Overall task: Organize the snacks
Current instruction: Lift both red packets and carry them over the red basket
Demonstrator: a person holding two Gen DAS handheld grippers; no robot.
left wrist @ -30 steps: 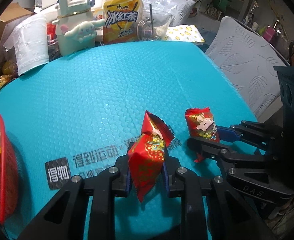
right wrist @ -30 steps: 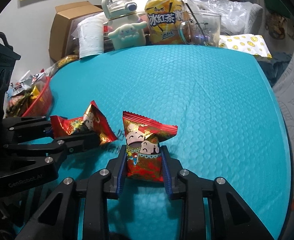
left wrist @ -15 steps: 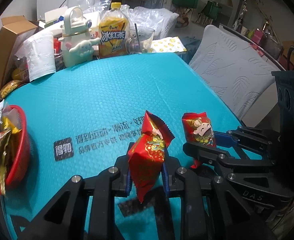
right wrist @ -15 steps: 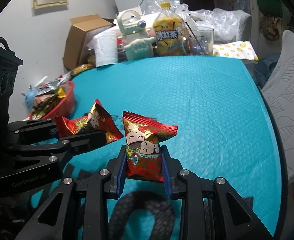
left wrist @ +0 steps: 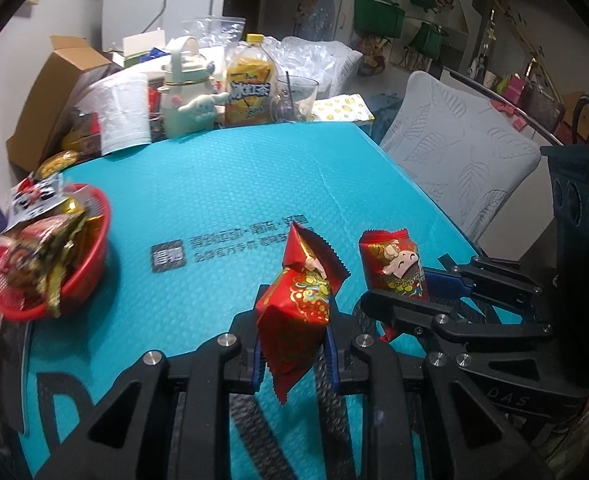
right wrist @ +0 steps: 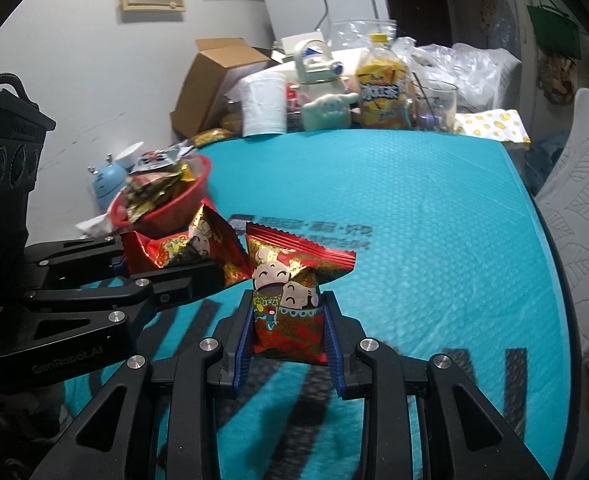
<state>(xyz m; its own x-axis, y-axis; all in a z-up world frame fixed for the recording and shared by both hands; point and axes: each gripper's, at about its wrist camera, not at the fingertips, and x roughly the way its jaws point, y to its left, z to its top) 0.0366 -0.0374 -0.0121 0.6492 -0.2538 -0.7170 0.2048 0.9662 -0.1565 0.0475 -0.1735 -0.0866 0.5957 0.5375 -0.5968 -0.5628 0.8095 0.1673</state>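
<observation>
At the far left, a red basket [left wrist: 90,264] heaped with snack packets sat on the teal mat [left wrist: 222,184], near its edge. To its right, the left gripper [left wrist: 294,344] was clamped narrow on a red snack pack [left wrist: 298,308], held above the mat. The pack's long axis ran nearly upright, its crimped top pointing up and away, its lower end hanging between the fingers. Just beside it on the right, the right gripper [right wrist: 288,328] was pinched on a second red snack pack [right wrist: 290,292], also clear of the mat. That one stood upright too, its flared crimped edge on top, cartoon faces toward the camera. Bottles and boxes crowded the mat's far edge.
</observation>
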